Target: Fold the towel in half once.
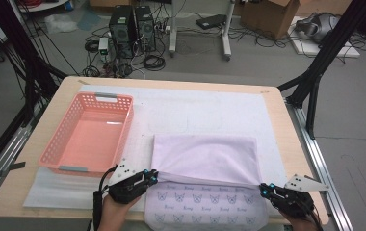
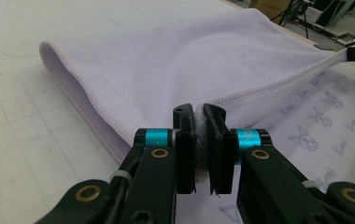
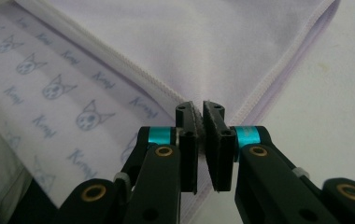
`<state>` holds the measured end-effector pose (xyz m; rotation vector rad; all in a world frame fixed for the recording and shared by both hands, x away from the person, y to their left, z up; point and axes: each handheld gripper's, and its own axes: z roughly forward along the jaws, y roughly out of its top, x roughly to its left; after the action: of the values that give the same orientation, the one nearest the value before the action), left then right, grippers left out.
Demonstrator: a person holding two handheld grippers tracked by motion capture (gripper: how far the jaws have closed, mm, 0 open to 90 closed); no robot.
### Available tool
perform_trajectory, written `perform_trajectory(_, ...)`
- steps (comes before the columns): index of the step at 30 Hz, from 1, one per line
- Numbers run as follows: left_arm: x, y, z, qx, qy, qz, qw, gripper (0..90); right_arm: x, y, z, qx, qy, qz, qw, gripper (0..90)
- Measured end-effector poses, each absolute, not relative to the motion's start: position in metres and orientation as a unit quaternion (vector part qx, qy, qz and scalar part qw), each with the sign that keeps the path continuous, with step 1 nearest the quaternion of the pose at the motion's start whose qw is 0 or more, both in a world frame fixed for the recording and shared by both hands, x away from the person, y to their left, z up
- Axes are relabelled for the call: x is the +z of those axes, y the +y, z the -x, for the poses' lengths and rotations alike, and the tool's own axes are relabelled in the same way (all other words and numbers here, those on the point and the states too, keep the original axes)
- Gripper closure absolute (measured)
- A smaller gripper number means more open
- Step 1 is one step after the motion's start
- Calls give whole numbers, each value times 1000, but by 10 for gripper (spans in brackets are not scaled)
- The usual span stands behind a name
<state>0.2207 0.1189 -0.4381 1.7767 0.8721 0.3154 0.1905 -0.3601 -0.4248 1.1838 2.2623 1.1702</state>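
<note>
wooden table | white mat | on mat: pink basket, lilac cloth

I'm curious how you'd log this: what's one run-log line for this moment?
left claw: shut on towel corner | right claw: shut on other corner | basket: empty

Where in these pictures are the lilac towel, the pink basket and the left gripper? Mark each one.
lilac towel (image 1: 205, 159): high view, middle of its folded-over upper layer.
pink basket (image 1: 129, 118): high view, its right rim.
left gripper (image 2: 199, 116): left gripper view, between the fingertips pinching the towel's corner.
</note>
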Motion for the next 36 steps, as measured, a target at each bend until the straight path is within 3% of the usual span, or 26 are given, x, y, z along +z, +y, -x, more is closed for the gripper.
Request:
perform_trajectory(17, -433, 128, -161, 111, 354, -744, 556, 828, -410, -357, -119, 420, 788, -422, 158, 844)
perform_trajectory(19, -435, 127, -164, 94, 347, -740, 568, 797, -411, -358, -116, 415, 787, -427, 161, 791)
perform_trajectory(20, -435, 125, -167, 92, 344, -735, 577, 715, -412, -359, -117, 418, 781, -433, 164, 701)
perform_trajectory(22, -432, 122, -174, 98, 353, -722, 588, 524, -413, -363, -120, 437, 760, -453, 162, 625)
perform_trajectory(24, -429, 122, -181, 115, 362, -710, 593, 478, -412, -364, -125, 449, 745, -462, 172, 590)
perform_trajectory(31, -439, 124, -211, 123, 392, -709, 574, 508, -425, -359, -160, 420, 746, -481, 189, 656)
perform_trajectory(36, -438, 124, -235, 100, 415, -697, 576, 565, -420, -360, -195, 418, 742, -487, 193, 686)
